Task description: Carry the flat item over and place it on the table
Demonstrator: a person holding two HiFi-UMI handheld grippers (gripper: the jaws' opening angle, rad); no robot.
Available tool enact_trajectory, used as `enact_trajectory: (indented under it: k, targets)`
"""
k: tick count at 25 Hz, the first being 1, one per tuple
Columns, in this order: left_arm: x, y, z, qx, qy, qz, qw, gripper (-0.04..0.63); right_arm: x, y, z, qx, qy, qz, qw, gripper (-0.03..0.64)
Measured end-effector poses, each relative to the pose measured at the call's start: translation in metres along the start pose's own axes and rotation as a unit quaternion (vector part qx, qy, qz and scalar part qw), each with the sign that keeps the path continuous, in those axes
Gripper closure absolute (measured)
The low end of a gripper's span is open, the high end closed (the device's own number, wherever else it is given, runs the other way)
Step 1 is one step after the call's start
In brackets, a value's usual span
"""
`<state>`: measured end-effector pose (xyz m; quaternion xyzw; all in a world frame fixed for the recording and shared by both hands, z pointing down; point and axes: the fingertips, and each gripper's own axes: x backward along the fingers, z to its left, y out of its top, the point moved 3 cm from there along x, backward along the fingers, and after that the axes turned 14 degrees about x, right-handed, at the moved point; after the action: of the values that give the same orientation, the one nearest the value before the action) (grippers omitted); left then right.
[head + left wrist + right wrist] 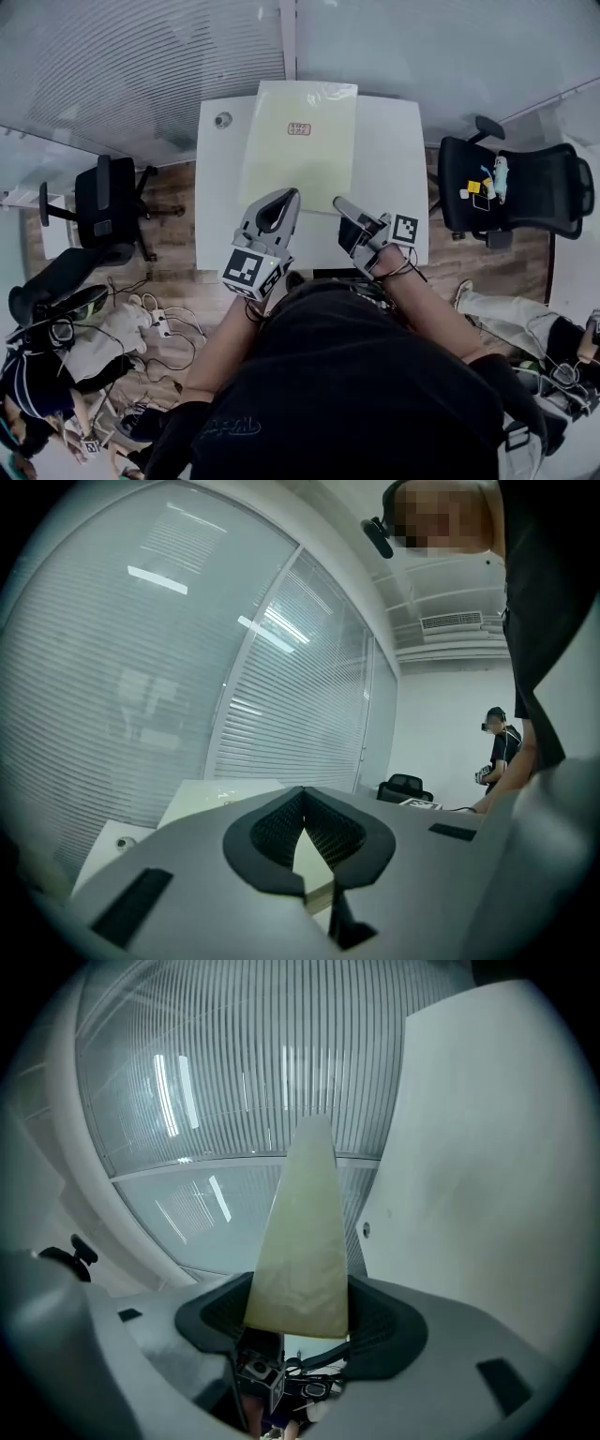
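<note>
Sheet (300,150), thin, likely light and stiff: left hand-held gripper (284,199) and right hand-held gripper (343,206) are each pinching its near edge over the worktop (389,169).

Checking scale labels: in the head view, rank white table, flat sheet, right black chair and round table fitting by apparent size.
1. white table
2-3. flat sheet and black chair, too alike to rank
4. round fitting, smallest
</note>
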<state>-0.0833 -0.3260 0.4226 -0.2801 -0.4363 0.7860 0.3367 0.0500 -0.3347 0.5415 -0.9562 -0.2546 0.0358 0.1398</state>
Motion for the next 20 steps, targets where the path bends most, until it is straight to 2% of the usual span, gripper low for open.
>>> enact_trajectory:
  k: [3, 15, 20]
  targets:
    - [-0.011, -0.012, 0.01, 0.024, 0.008, 0.011, 0.9996, 0.582, 0.0, 0.005, -0.018, -0.003, -0.011, 0.013, 1.0, 0.319]
    - [-0.039, -0.039, 0.026, 0.048, 0.012, 0.04, 0.998, 0.583, 0.001, 0.008, -0.08, -0.019, -0.065, 0.038, 0.997, 0.319]
    - [-0.039, -0.044, 0.025, 0.056, 0.013, 0.043, 0.9974, 0.582, 0.005, 0.006, -0.093, -0.02, -0.071, 0.045, 0.996, 0.318]
